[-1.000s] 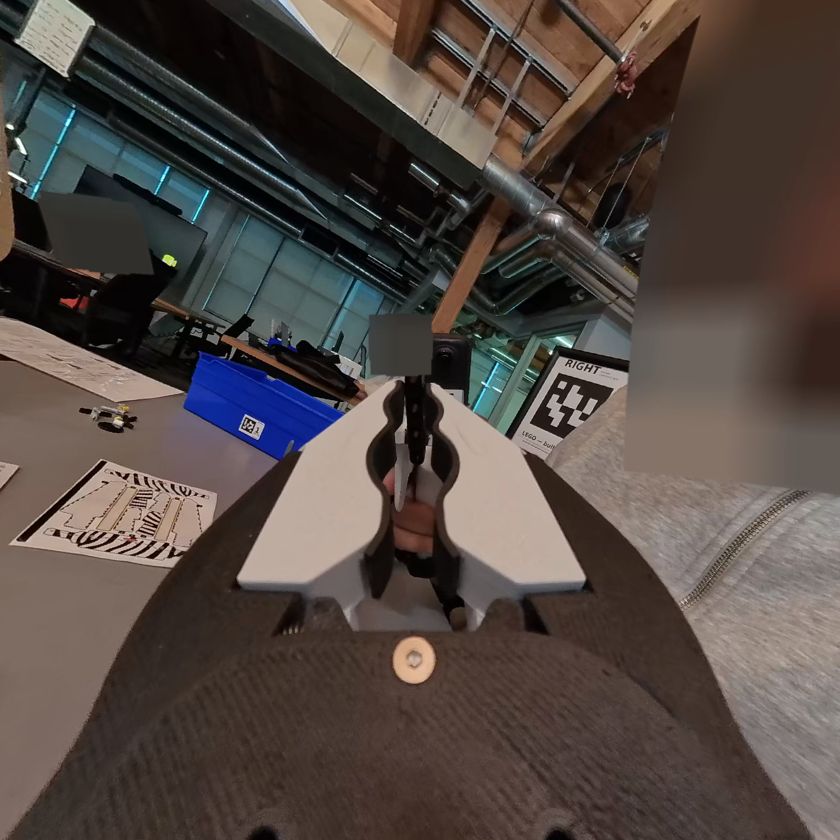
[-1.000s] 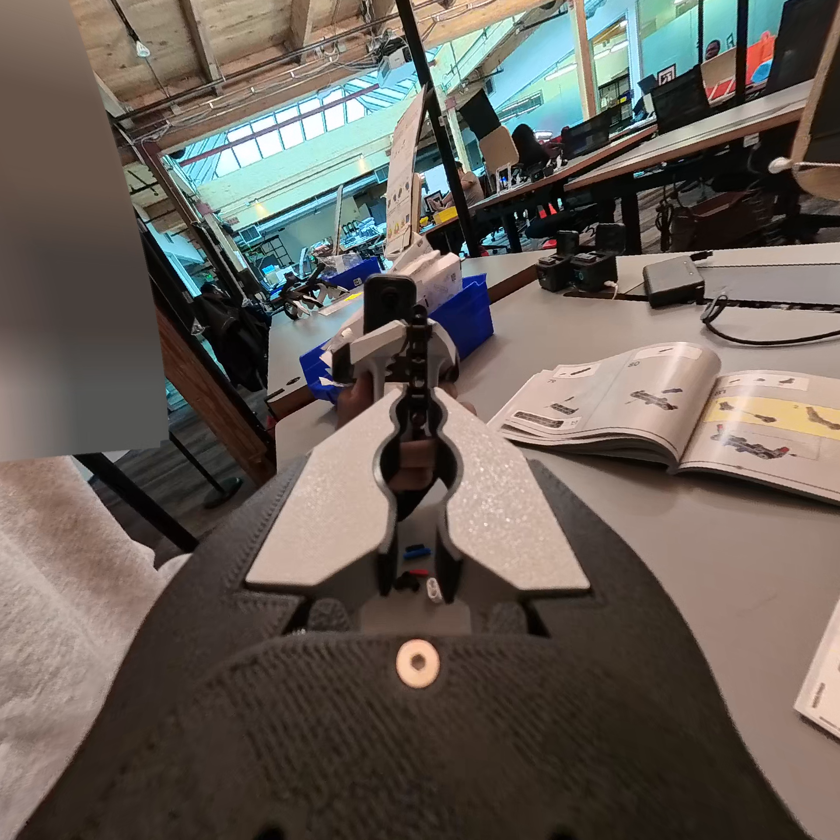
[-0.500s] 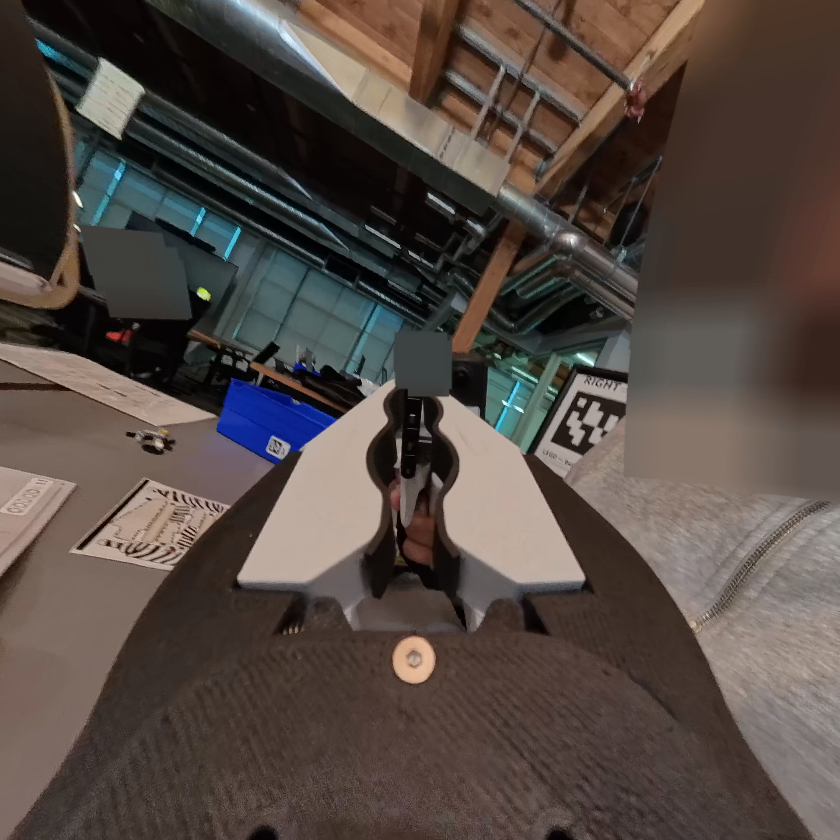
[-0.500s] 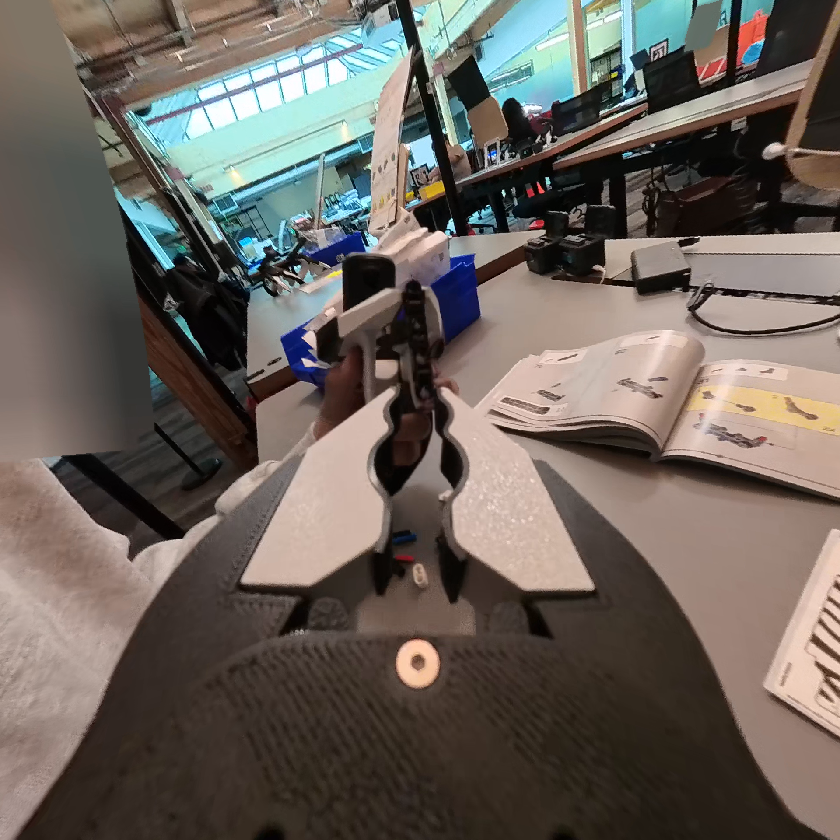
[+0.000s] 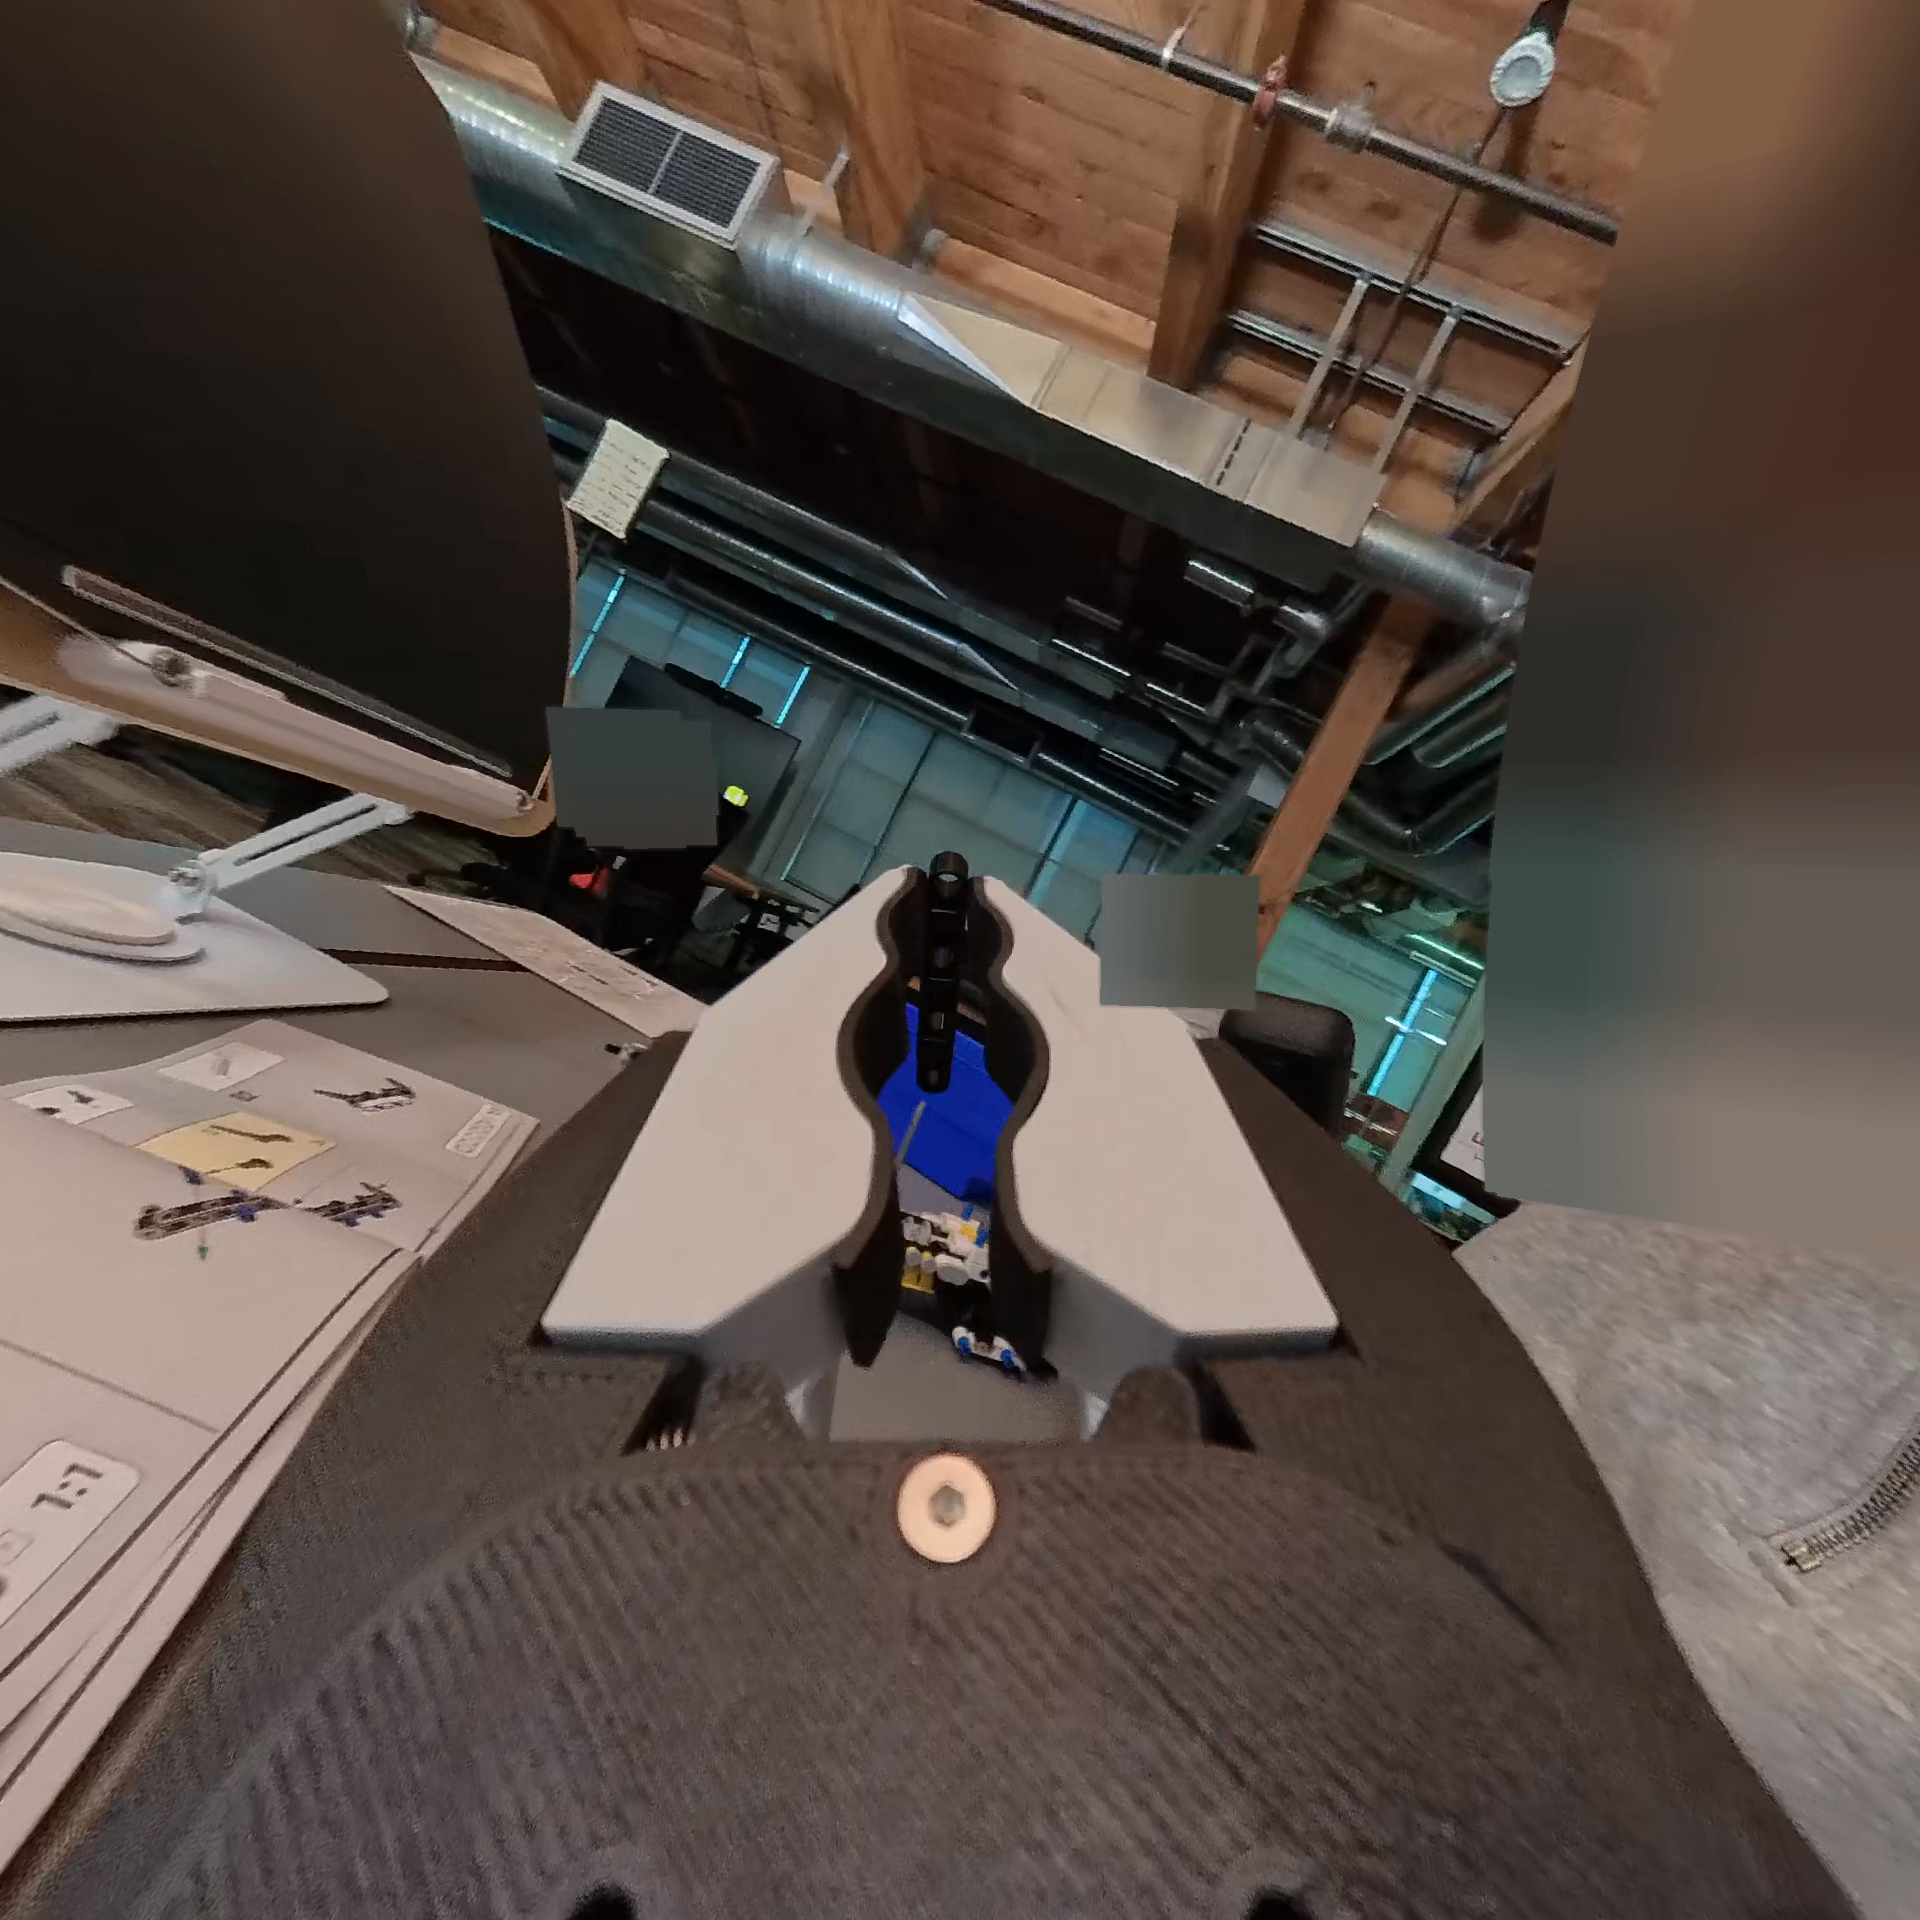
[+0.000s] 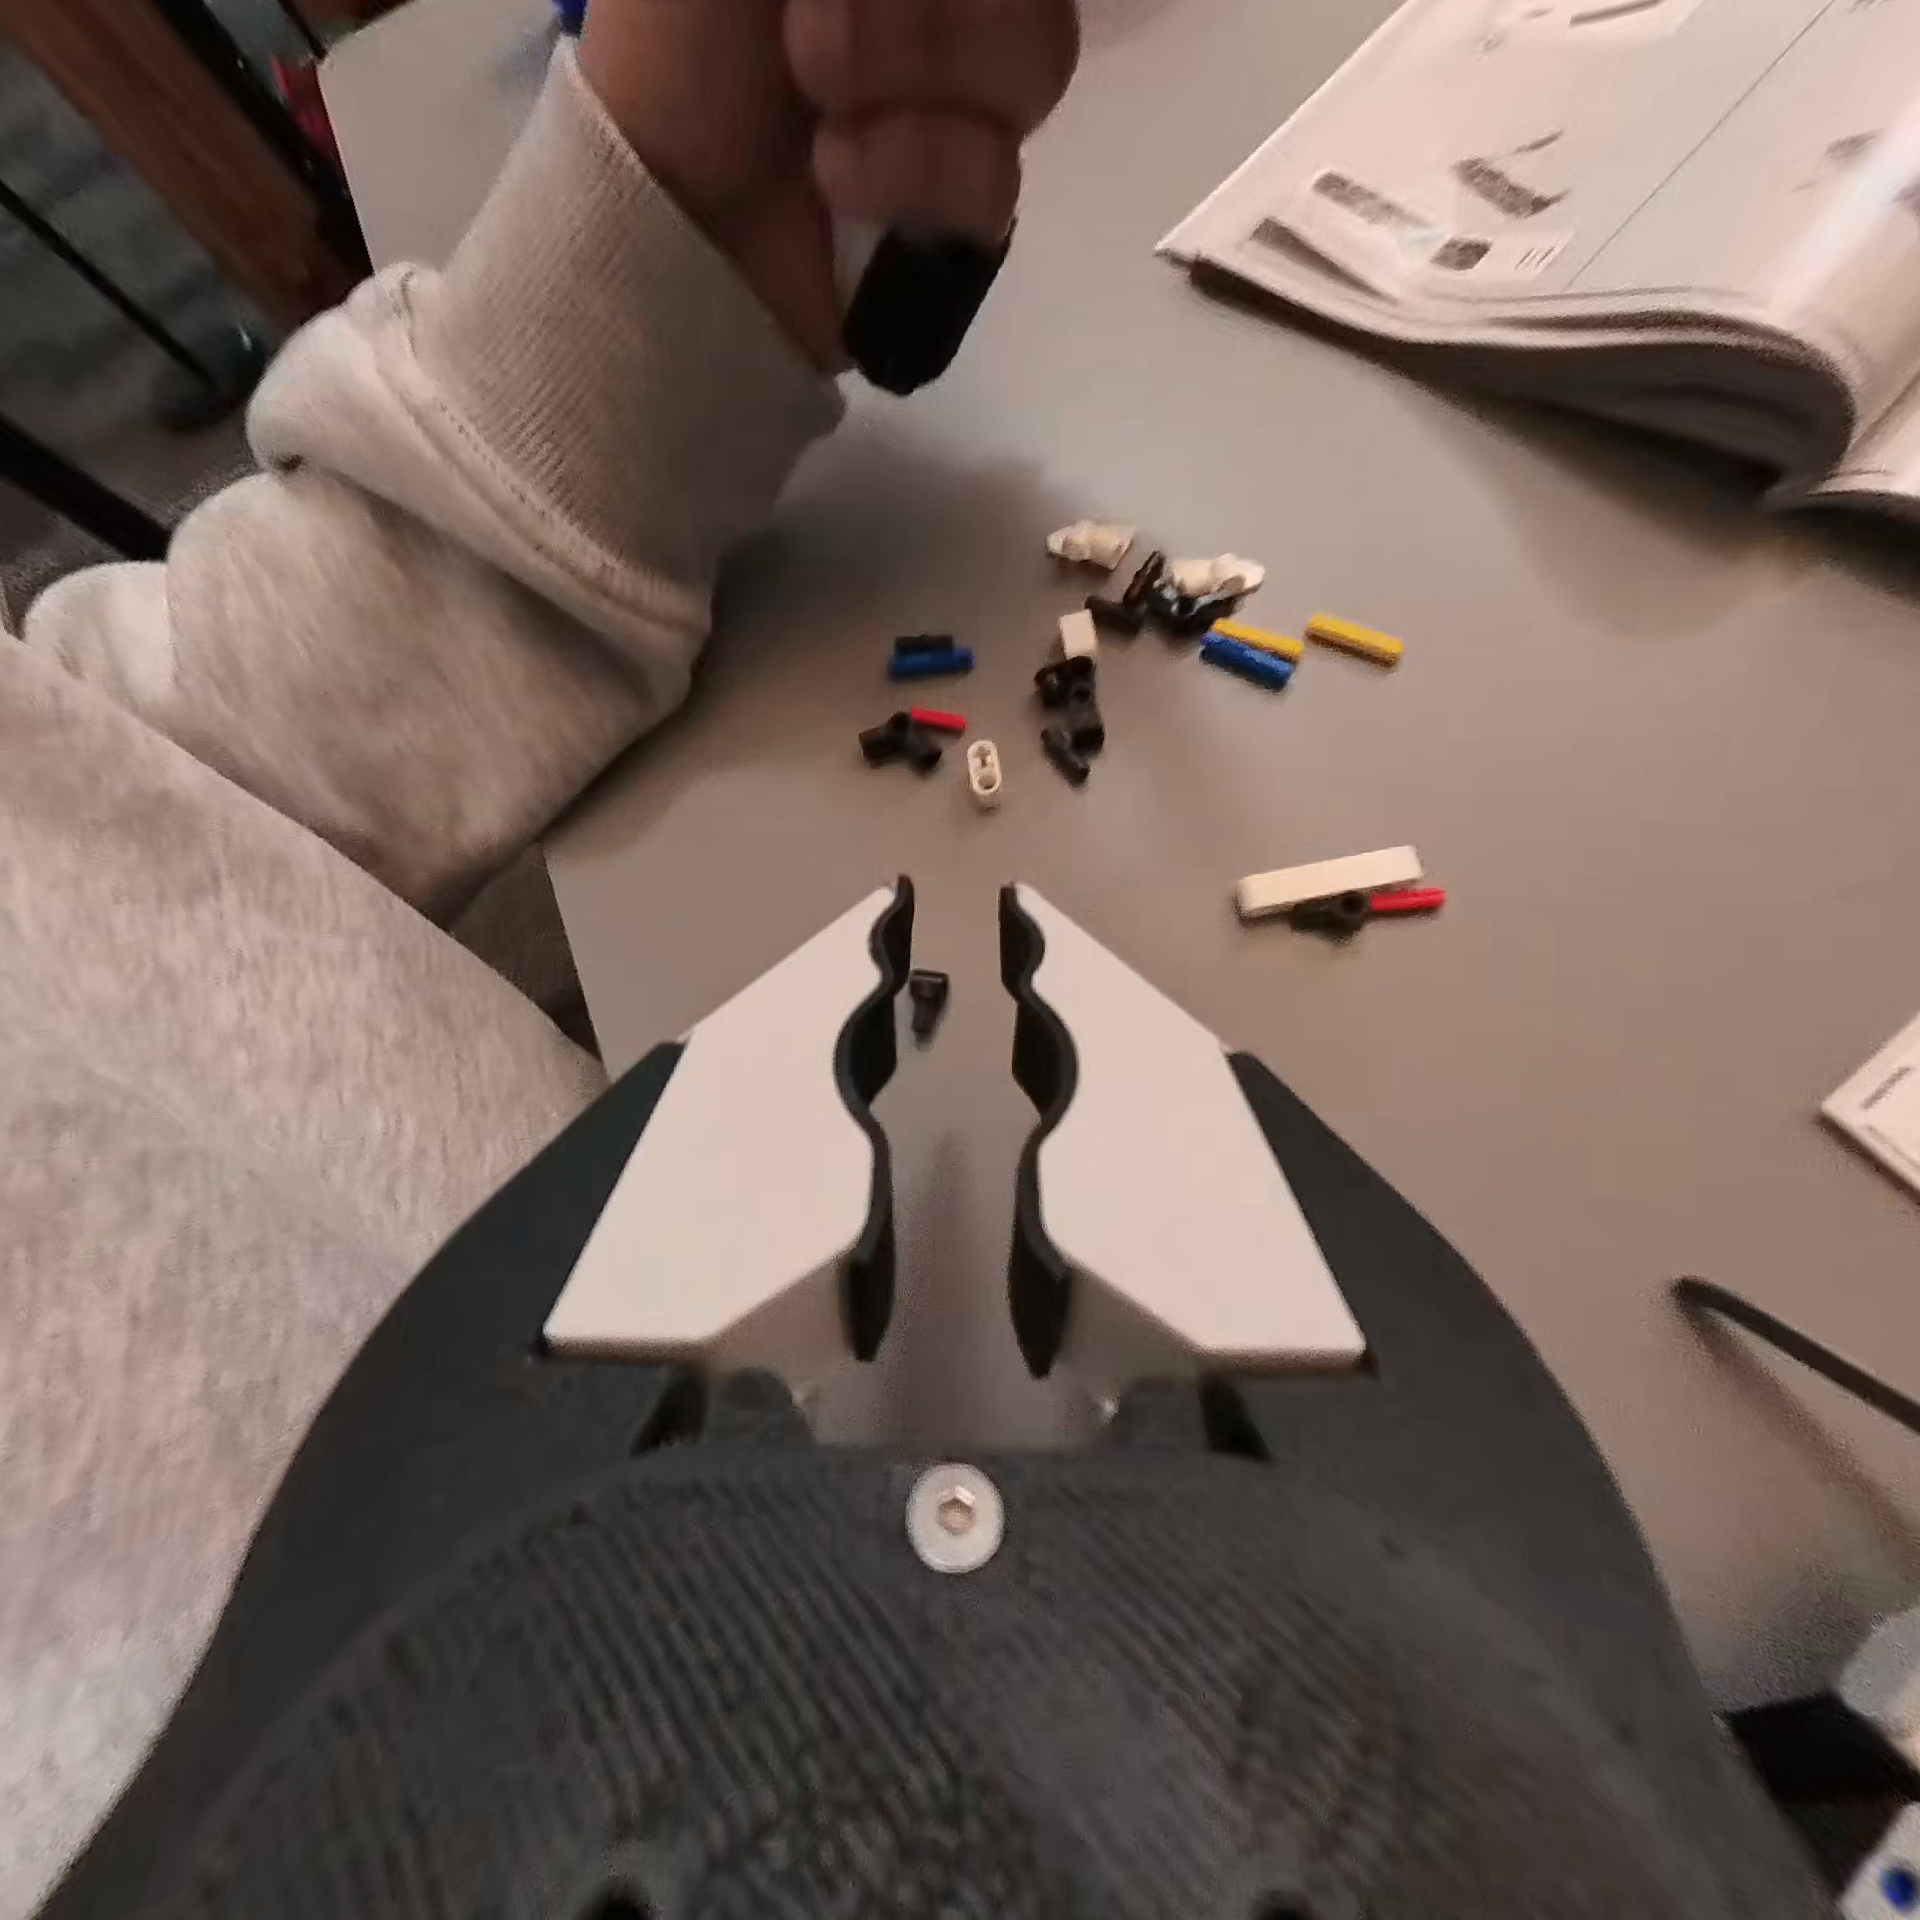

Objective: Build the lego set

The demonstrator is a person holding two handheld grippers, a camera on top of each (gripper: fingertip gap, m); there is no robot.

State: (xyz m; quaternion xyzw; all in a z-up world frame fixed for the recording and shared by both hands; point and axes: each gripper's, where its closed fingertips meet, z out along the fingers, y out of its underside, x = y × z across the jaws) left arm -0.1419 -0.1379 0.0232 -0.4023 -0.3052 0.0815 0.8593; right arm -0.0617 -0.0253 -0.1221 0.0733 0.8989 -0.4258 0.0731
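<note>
Black beam [image 5: 940, 977]: a slim black lego beam with round holes, standing upright between the tips of the left gripper [image 5: 943, 904]; its top pokes just above the tips. Seen only in the left wrist view.
Left jaws: closed almost together, pinching the beam.
Loose pieces [image 6: 1081, 675]: small black, white, blue, yellow and red lego parts scattered on the grey desk [image 6: 1558, 831]. The right wrist view shows them clearly from above; the left wrist view gives only a glimpse of a few through the gap between its jaws.
White bar [image 6: 1328, 880]: lies a little apart, right of the scatter, with a black and red pin touching its near edge.
Black pin [image 6: 927, 997]: lies on the desk, seen in the gap of the right gripper [image 6: 956, 914], nearer the left finger.
Right jaws: parted by a narrow gap, holding nothing, pointing down at the desk.
Hand [image 6: 831, 135]: a fist in a pale knit sleeve at the top of the right wrist view, gripping something black; blurred.
Booklet [image 5: 208, 1174]: open instruction pages on the desk, left in the left wrist view, upper right in the right wrist view.
Blue bin [image 5: 935, 1101]: visible through the left jaws only.
Monitor [image 5: 239, 343]: dark back on a white stand, upper left, left wrist view only.
</note>
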